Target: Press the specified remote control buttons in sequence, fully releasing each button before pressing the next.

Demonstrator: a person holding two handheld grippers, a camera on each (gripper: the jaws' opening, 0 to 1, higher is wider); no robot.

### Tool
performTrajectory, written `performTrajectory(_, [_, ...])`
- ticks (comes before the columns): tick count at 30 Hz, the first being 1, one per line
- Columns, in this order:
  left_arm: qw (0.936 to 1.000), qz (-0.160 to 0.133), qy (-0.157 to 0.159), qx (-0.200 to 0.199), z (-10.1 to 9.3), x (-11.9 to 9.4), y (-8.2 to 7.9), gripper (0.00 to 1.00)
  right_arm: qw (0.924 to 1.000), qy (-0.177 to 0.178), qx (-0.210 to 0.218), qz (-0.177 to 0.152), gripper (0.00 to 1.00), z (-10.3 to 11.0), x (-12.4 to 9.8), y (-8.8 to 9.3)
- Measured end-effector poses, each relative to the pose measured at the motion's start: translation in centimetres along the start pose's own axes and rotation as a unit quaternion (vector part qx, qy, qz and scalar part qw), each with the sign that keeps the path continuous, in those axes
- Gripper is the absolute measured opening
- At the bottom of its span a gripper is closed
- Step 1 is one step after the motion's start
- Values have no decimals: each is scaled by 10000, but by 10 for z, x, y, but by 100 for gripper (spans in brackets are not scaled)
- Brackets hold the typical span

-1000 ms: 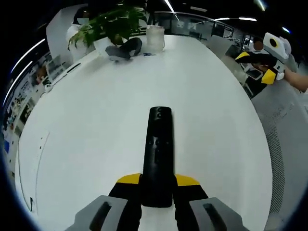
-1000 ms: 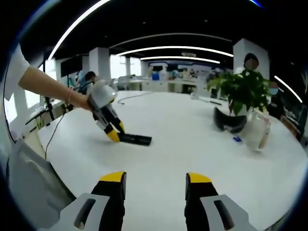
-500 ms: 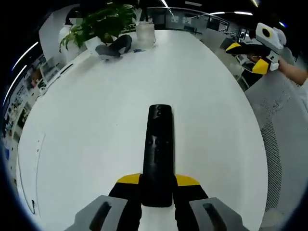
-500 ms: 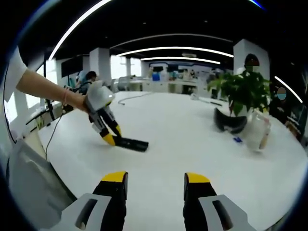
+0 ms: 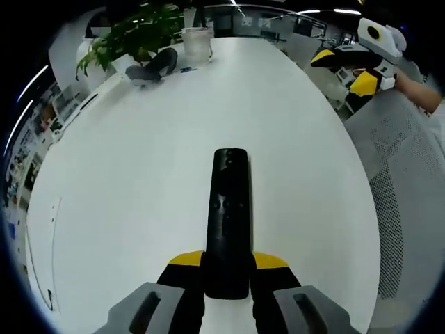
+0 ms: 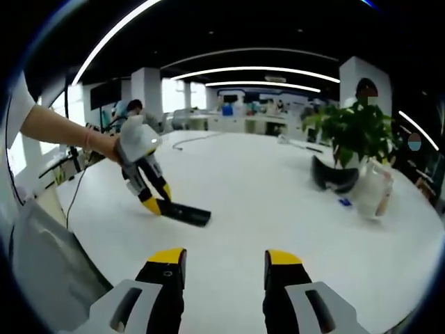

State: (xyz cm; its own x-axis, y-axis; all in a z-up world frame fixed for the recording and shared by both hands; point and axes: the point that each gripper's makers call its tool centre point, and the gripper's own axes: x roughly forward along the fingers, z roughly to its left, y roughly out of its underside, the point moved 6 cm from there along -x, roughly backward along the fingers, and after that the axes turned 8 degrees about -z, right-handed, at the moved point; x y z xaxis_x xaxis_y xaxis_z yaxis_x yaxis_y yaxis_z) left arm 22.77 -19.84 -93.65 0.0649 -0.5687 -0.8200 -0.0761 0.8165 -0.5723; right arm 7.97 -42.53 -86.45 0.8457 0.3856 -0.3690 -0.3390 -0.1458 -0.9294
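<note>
A long black remote control points away from me over the white table, its near end clamped between my left gripper's yellow-tipped jaws. From the right gripper view the same remote hangs just above the table, tilted, with the left gripper shut on its end and a person's hand behind it. My right gripper is open with nothing between its jaws, near the table's edge. It also shows far off at the upper right as the right gripper.
A potted plant, a dark headset-like object and a clear jar stand together at the table's far side. A grey mesh chair sits beside the table. A cable lies far back.
The left gripper has carried the remote a little nearer the right gripper and the table's edge, tilting it. The right gripper stays open and hardly moves.
</note>
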Motion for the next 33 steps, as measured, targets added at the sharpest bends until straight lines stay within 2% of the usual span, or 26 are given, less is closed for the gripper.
performTrajectory(20, [9994,268,99,210,-29,-1,-2,23,10000,-49,-14,62,40,3,1,1])
performTrajectory(27, [9997,147,75,151,-40,-2,0,23,9999,-86,-30,126,39,4,1,2])
performTrajectory(33, [9996,171,82,195,-48,-2,0,23,9997,-125,-63,190,38,5,2,4])
